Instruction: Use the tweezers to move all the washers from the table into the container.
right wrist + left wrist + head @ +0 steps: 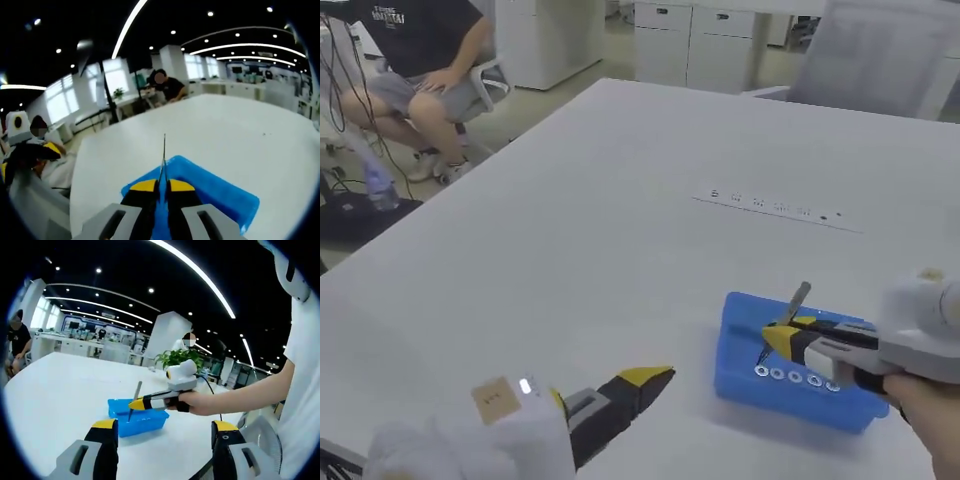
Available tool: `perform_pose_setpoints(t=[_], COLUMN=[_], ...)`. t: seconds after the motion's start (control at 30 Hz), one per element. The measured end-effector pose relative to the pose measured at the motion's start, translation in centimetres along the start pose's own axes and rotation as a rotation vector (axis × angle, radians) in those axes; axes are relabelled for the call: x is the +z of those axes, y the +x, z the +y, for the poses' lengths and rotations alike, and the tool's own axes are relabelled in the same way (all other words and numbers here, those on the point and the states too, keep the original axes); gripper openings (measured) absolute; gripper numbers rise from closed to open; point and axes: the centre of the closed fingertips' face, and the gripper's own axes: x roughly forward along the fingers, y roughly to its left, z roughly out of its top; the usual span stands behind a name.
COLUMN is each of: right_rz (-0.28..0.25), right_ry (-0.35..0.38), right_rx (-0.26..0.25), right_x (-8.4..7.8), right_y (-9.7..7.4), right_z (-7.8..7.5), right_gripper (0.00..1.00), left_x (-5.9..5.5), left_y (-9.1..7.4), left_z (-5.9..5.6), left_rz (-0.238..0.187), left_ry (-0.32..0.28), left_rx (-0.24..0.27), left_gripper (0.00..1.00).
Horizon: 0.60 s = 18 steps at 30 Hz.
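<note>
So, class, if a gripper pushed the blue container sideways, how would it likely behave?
It looks shallow and wide, so the blue container would probably slide, not tip. Likely light plastic; the smooth table offers little grip. The washers inside may shift.

Grips right gripper (772, 338) in a bare hand (923, 412), forearm stretched in from the right in the left gripper view. Clamps its yellow-tipped jaws tight on tweezers (163, 152), which rise above the tips. Holds left gripper (165, 426) well apart to the left of the right gripper, jaws spread wide, aimed toward it.
</note>
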Motion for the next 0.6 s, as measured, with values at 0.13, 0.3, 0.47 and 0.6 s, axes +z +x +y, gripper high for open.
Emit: perform_pose_setpoints(t=[0.13, 0.3, 0.47, 0.6], right_rz=[-0.031, -0.014, 0.053, 0.114], right_ry=[-0.018, -0.072, -0.122, -0.137], right_rx=[0.048, 0.118, 0.219, 0.302], right_x=[1.2, 1.2, -0.5, -2.1], right_y=[-2.1, -5.5, -8.3, -9.5], right_z=[1.9, 4.6, 7.5, 9.6], right_gripper=[0.04, 0.04, 0.03, 0.03], left_x=[0.0, 1.4, 2.5, 2.9], left_y=[-0.1, 0.3, 1.5, 2.6], left_z=[-0.3, -1.0, -1.8, -3.0], left_rz=[0.082, 0.123, 0.178, 0.233], left_ry=[0.096, 0.103, 0.140, 0.179], left_rx=[-0.056, -0.143, -0.218, -0.295], left_gripper=[0.61, 0.39, 0.24, 0.16])
